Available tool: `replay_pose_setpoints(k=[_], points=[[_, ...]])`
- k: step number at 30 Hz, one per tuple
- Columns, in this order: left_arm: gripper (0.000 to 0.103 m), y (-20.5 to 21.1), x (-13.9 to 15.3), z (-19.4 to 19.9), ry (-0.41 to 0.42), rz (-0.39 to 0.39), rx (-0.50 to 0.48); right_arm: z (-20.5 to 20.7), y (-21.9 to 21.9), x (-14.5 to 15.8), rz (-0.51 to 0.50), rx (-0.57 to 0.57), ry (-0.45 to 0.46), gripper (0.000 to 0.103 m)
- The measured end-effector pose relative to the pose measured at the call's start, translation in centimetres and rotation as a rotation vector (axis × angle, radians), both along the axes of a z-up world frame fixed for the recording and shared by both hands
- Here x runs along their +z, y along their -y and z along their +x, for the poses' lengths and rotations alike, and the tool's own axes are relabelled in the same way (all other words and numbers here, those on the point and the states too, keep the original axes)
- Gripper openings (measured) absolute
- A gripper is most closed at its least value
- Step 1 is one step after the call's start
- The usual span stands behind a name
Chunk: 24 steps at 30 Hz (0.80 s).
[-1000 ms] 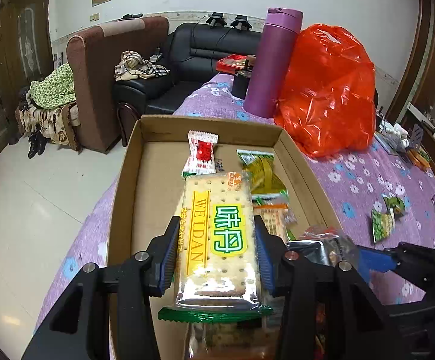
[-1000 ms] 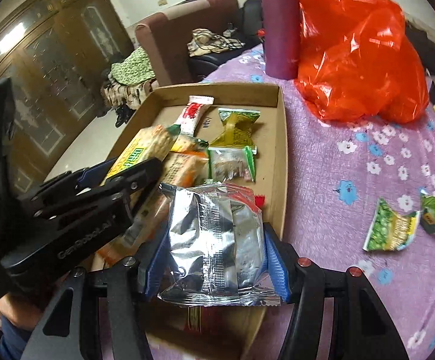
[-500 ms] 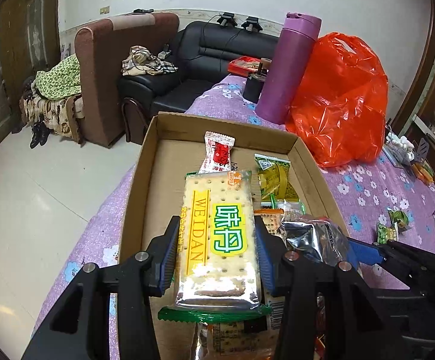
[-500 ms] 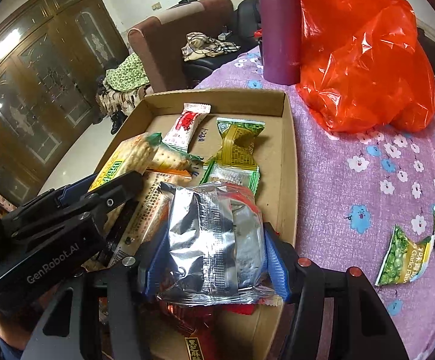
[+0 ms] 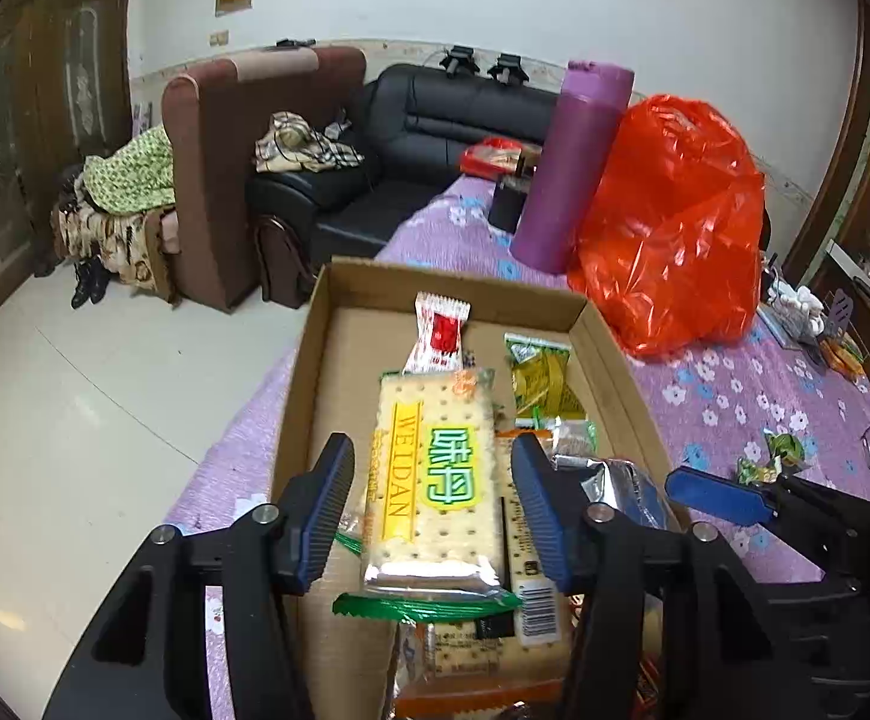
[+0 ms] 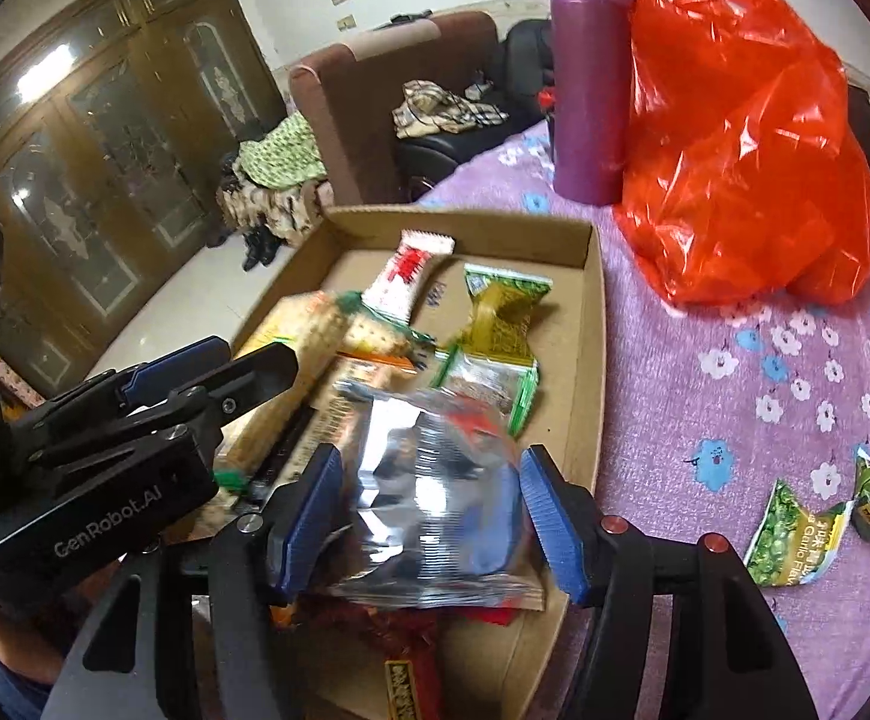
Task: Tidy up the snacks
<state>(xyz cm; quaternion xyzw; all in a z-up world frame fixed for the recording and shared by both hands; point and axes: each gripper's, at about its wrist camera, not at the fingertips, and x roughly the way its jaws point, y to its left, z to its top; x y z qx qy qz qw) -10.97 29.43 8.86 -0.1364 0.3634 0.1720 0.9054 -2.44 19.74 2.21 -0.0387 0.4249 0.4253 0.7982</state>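
Half a second ago the blue pads of the left gripper [image 5: 432,504] pressed the long sides of the cracker packet [image 5: 432,483] marked WEIDAN; its jaws have just been opening, and a clear gap shows on each side of the packet, which lies between them on other packets at the near end of the cardboard box [image 5: 309,372]. The right gripper [image 6: 429,516] has likewise just been opening: the silver foil packet [image 6: 435,498] it pinched earlier is blurred between its pads, with a gap beside the right pad, while the left pad is close to the foil and I cannot tell whether it touches. So both claws stand spread, each with a snack between its jaws and neither pressing it.

In the right wrist view the foil packet sits over a red wrapper [image 6: 399,630] in the box's near right corner. Further in lie a green-edged snack sachet [image 6: 486,384], a yellow-green sachet [image 6: 504,312] and a red-and-white candy wrapper [image 6: 408,279] toward the far wall. The left gripper's black body fills the lower left of that view.

The box rests on a purple flowered tablecloth [image 6: 735,396]. Two green pea packets [image 6: 795,534] lie on the cloth well apart from the box, to its right. Beyond the box stand a purple flask [image 6: 591,78] and, just beside it, an orange plastic bag [image 6: 741,138].
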Motion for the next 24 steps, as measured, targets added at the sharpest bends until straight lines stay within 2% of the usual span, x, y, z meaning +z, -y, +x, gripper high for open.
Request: replay_pose_setpoints(k=[5, 9, 13, 17, 19, 22, 24], points=[[0.056, 1.8, 0.8, -0.1, 0.012, 0.012, -0.008, -0.4, 3.0, 1.1, 0.069, 0.011, -0.005, 0.068], [0.056, 4.0, 0.9, 0.0, 0.007, 0.017, -0.028, 0.3, 6.5, 1.6, 0.12, -0.023, -0.027, 0.068], [0.056, 6.7, 1.0, 0.8, 0.001, 0.021, -0.066, 1.8, 11.3, 1.6, 0.162, -0.1, -0.046, 0.068], [0.058, 10.3, 1.2, 2.0, -0.006, 0.037, -0.127, 4.2, 17.2, 0.7, 0.199, -0.223, -0.093, 0.069], [0.061, 12.9, 1.1, 2.9, -0.013, 0.065, -0.177, 5.2, 20.4, 0.1, 0.207, -0.3, -0.107, 0.069], [0.062, 16.6, 0.2, 4.0, -0.03, 0.119, -0.226, 6.4, 23.8, -1.3, 0.247, -0.348, -0.147, 0.07], [0.062, 18.5, -0.4, 4.4, -0.035, 0.147, -0.245, 6.9, 25.4, -2.5, 0.235, -0.379, -0.148, 0.07]])
